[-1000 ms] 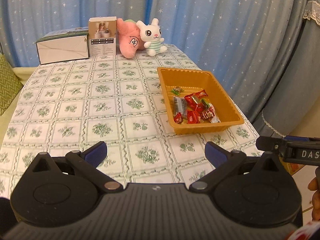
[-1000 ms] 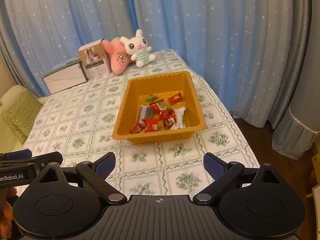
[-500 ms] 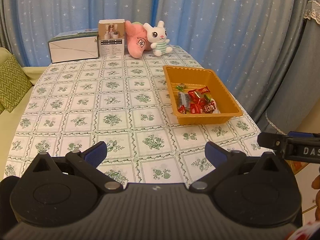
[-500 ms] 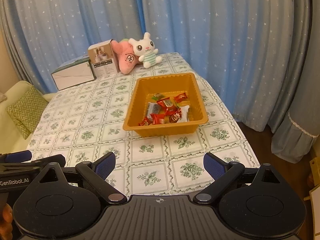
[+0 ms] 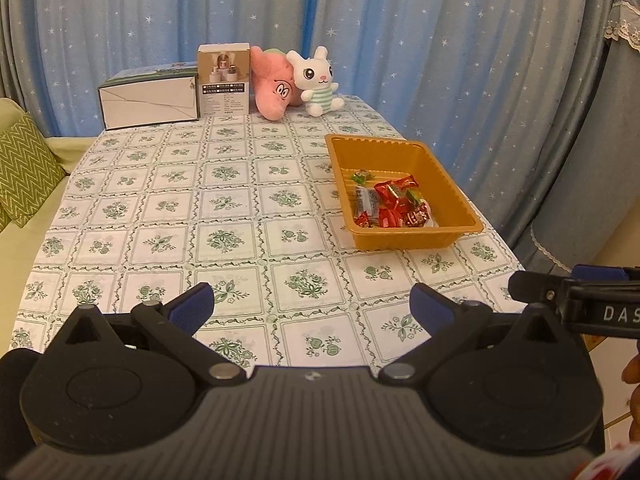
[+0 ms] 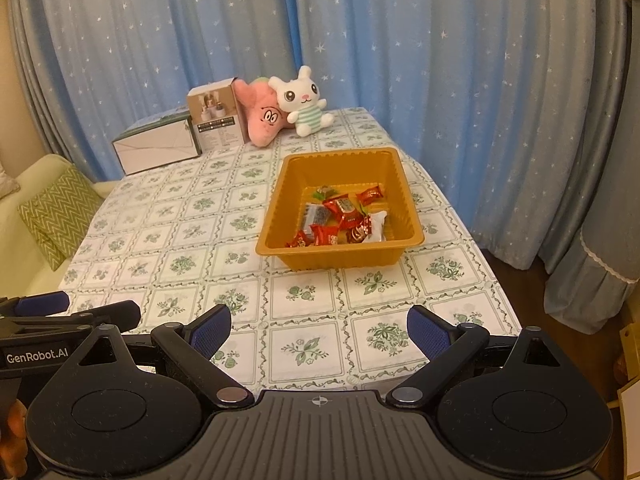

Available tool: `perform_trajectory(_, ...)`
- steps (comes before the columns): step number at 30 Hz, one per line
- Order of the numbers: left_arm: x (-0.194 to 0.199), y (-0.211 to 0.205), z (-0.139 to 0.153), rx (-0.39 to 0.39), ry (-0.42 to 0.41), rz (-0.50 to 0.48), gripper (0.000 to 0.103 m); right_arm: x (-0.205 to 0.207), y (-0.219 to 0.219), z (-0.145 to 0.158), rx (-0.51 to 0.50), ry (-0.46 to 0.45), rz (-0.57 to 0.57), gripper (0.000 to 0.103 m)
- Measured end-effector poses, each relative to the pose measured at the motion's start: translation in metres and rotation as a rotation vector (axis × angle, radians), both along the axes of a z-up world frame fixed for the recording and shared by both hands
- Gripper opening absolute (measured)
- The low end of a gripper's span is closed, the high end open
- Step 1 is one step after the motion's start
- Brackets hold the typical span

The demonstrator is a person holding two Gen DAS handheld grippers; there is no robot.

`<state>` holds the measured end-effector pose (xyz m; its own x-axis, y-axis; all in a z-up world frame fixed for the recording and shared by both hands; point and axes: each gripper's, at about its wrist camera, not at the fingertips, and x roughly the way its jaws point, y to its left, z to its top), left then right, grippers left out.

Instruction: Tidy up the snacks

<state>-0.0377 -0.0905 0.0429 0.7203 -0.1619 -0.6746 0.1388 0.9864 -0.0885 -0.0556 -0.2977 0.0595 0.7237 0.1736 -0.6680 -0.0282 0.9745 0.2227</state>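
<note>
An orange tray (image 5: 448,178) stands on the right side of the table; it also shows in the right wrist view (image 6: 288,188). Several wrapped snacks (image 5: 394,204), mostly red, lie in its near half, and they show in the right wrist view (image 6: 340,220) too. My left gripper (image 5: 311,308) is open and empty, held back over the table's near edge. My right gripper (image 6: 319,330) is open and empty, also near the front edge. Each gripper shows at the side of the other's view.
A patterned tablecloth (image 5: 224,200) covers the table. At the far end stand a flat white box (image 5: 148,100), a small upright box (image 5: 224,80), a pink plush (image 5: 272,84) and a white rabbit plush (image 5: 316,80). Blue curtains hang behind and right. A sofa with a green cushion (image 5: 24,172) is left.
Both grippers have drawn back and up from the tray, so the tray and the far objects look smaller. Both stay open and empty.
</note>
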Motion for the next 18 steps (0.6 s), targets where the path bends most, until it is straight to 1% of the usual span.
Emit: perform_trajectory(18, -0.0013, -0.0029, 0.001, -0.001, -0.006, -0.011, 0.103, -0.0017, 0.0008, -0.0018, -0.007, -0.004, -0.003, 0.094)
